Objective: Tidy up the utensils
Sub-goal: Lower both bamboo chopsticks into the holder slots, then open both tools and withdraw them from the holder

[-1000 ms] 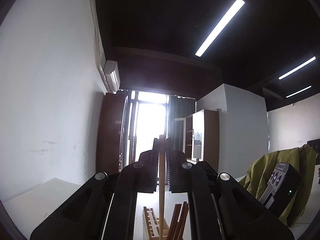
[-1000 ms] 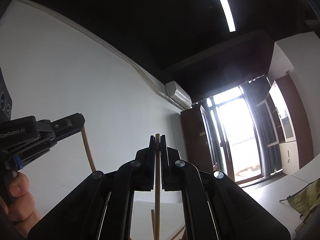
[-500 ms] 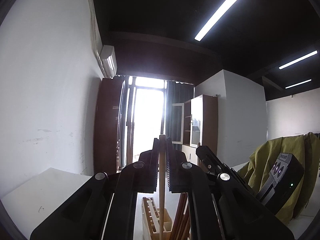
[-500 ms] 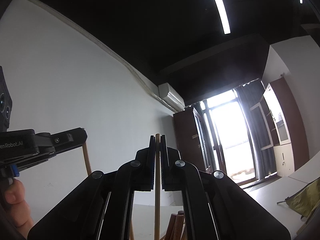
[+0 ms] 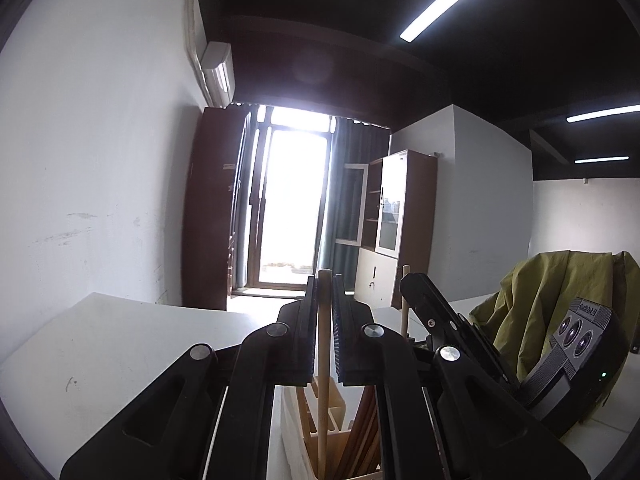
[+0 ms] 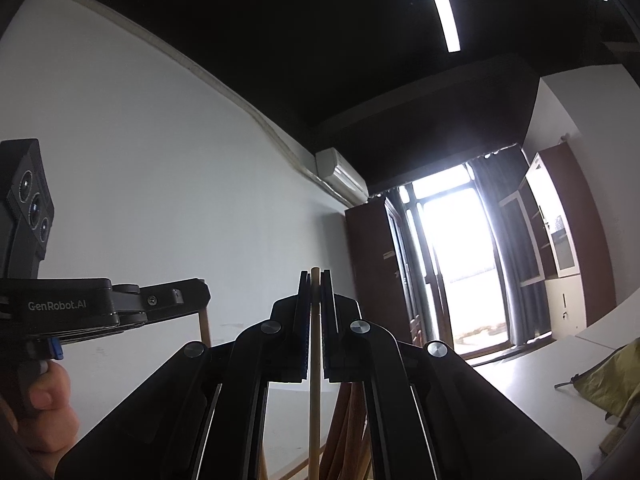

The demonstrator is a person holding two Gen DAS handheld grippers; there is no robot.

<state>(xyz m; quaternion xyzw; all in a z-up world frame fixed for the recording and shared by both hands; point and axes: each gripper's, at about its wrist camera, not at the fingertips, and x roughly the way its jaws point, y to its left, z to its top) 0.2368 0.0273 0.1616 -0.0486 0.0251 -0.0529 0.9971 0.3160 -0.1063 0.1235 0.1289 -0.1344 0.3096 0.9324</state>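
Observation:
In the left wrist view my left gripper (image 5: 324, 280) is shut on a pale wooden stick (image 5: 323, 360) that stands upright. Its lower end reaches down into a light wooden holder (image 5: 294, 420), beside dark brown utensils (image 5: 362, 428). Just to the right, my right gripper (image 5: 412, 286) grips a second pale stick (image 5: 405, 300). In the right wrist view the right gripper (image 6: 315, 276) is shut on that upright stick (image 6: 315, 400), above brown utensils (image 6: 348, 420). The left gripper (image 6: 202, 294) shows side-on at the left with its stick (image 6: 205, 328), held by a hand (image 6: 48, 408).
The holder stands on a white table (image 5: 120, 344) against a white wall. A yellow-green cloth (image 5: 552, 300) is draped at the right behind the right gripper's camera body. A brown cabinet (image 5: 404, 220) and a bright glass door stand far back.
Both grippers have sunk with their sticks still clamped. More of the holder and the brown utensils now shows under them, and the right gripper has drawn closer beside the left one.

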